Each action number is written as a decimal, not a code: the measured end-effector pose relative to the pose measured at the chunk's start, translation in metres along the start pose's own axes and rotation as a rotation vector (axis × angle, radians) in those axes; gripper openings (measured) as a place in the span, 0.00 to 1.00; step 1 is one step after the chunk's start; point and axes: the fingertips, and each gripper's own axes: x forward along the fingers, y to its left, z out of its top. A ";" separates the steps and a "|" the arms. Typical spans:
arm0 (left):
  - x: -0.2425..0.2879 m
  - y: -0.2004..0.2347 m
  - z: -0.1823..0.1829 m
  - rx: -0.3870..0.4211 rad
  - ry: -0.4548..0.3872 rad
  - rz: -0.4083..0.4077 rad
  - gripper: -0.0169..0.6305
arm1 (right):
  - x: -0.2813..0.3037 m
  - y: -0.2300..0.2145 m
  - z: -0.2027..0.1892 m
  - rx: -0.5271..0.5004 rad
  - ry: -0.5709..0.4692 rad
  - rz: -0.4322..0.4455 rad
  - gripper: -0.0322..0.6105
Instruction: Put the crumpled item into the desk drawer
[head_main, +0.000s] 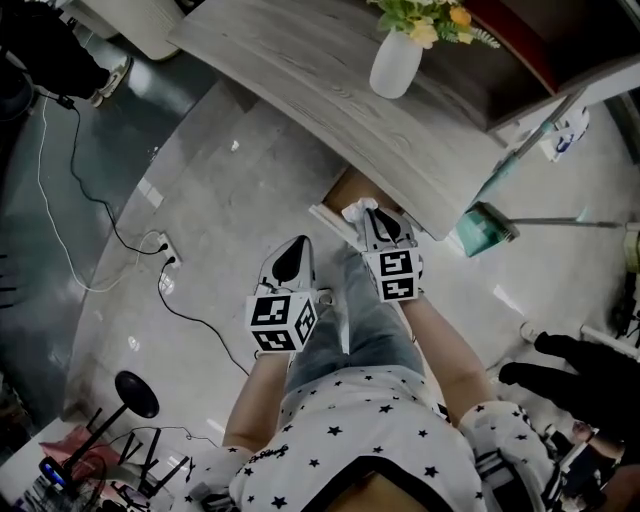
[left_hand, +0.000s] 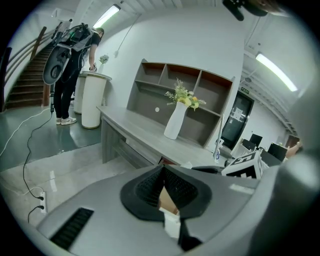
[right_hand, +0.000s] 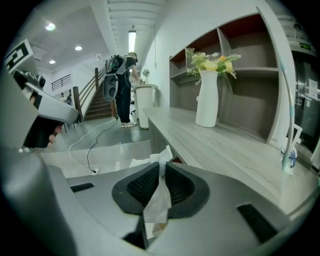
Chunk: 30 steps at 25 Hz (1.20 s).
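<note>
The grey wooden bench (head_main: 330, 90) ran across the scene, with a white vase (head_main: 396, 62) of flowers standing on it. Below the bench's near edge, a drawer (head_main: 335, 222) stood pulled open. The left hand-held gripper (head_main: 295, 250) hovered in front of the bench, short of the drawer, its jaws together and holding nothing. The right hand-held gripper (right_hand: 161, 172) was at the bench's edge by the open drawer, its jaws pinched narrow on the crumpled white tissue (right_hand: 159, 200), which stuck out past the tips.
</note>
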 end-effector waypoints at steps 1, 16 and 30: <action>0.003 0.000 -0.001 -0.003 0.003 0.002 0.04 | 0.005 -0.001 -0.004 -0.001 0.012 0.003 0.10; 0.030 0.016 -0.019 -0.037 0.041 0.024 0.05 | 0.078 -0.010 -0.064 -0.074 0.185 0.013 0.11; 0.026 0.023 -0.030 -0.039 0.060 0.020 0.04 | 0.101 -0.003 -0.095 -0.094 0.295 0.013 0.13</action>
